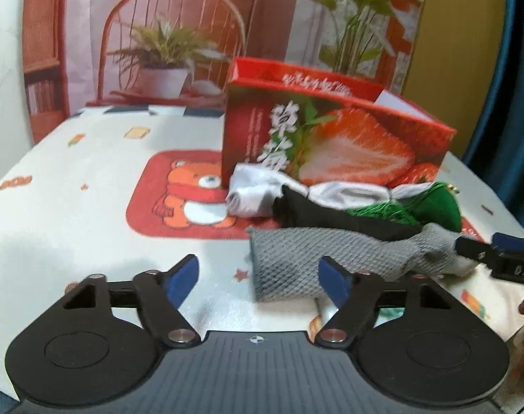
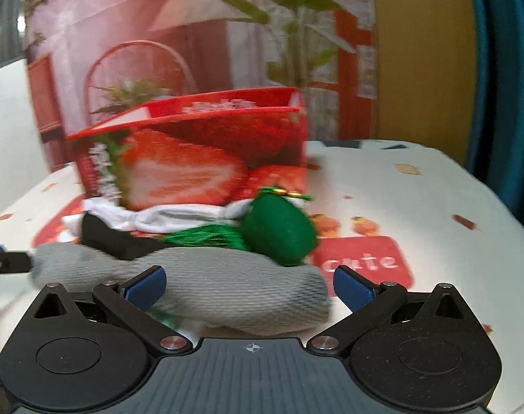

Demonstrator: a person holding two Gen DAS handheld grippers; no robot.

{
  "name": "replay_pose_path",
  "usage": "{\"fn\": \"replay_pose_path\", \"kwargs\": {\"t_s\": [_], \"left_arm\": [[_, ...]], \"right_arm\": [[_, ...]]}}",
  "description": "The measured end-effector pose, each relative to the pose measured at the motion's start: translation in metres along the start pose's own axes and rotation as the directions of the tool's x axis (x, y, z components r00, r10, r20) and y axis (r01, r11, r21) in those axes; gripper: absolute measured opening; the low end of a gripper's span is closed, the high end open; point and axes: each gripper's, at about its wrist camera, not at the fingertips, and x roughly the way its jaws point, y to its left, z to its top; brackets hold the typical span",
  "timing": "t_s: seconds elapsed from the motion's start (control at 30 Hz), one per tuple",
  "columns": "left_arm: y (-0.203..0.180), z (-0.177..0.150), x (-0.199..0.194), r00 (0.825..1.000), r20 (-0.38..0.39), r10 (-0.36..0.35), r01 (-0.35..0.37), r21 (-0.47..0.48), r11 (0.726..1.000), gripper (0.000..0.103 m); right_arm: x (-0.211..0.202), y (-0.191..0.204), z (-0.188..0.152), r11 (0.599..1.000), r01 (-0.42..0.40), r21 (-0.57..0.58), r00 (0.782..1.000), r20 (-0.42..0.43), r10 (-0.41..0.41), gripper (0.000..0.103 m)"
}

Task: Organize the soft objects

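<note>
Across the middle of both wrist views, a grey knitted sock (image 1: 317, 258) lay lengthwise on the worktop (image 1: 72, 227), which wore a white cloth printed with a red panel and an orange bear. It was soft and ribbed, with a coarse mesh-like weave, thick at one end and narrowing toward the other. Just behind it, touching or overlapping, lay a black sock (image 1: 317, 210), a crumpled white sock (image 1: 262, 189) and a round green pouch (image 1: 434, 203) with a green tassel and a small gold fitting at its top. Behind the pile, right of centre in the left view, stood an open red strawberry box (image 1: 331, 138). The left claw (image 1: 258, 277) stood at the lower edge of its frame with its blue pads fairly wide apart and clasping nothing; the sock's thick end lay between its right pad and the middle of the gap, unpressed. The right claw (image 2: 250, 288) was spread wide around the sock's other end, and I could not tell whether either pad touched the fabric. In the left view, its black tip showed at the right edge of the frame, meeting the sock's narrow end.
</note>
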Motion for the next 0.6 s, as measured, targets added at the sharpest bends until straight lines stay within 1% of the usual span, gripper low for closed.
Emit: {"fn": "replay_pose_path", "kwargs": {"t_s": [0.13, 0.23, 0.33, 0.47, 0.6], "left_arm": [[0.005, -0.002, 0.002, 1.000, -0.007, -0.005, 0.005, -0.023, 1.000, 0.075], [0.004, -0.002, 0.002, 1.000, -0.005, -0.007, 0.007, -0.018, 1.000, 0.074], [0.004, -0.003, 0.004, 1.000, -0.014, -0.011, 0.011, -0.017, 1.000, 0.074], [0.006, -0.003, 0.005, 1.000, -0.019, -0.023, 0.022, -0.027, 0.999, 0.074], [0.009, -0.003, 0.005, 0.999, -0.014, -0.041, 0.040, -0.048, 0.998, 0.074]], "right_arm": [[0.004, -0.013, -0.003, 0.998, 0.031, 0.053, 0.999, -0.012, -0.031, 0.102], [0.009, -0.017, -0.006, 0.995, 0.093, 0.044, 0.996, -0.018, -0.092, 0.102], [0.013, -0.019, -0.009, 0.995, 0.089, 0.043, 0.996, -0.033, -0.088, 0.101], [0.014, -0.018, -0.009, 0.998, 0.055, 0.039, 0.998, -0.041, -0.054, 0.093], [0.013, -0.020, -0.009, 0.998, 0.006, 0.054, 0.999, -0.045, -0.003, 0.080]]}}
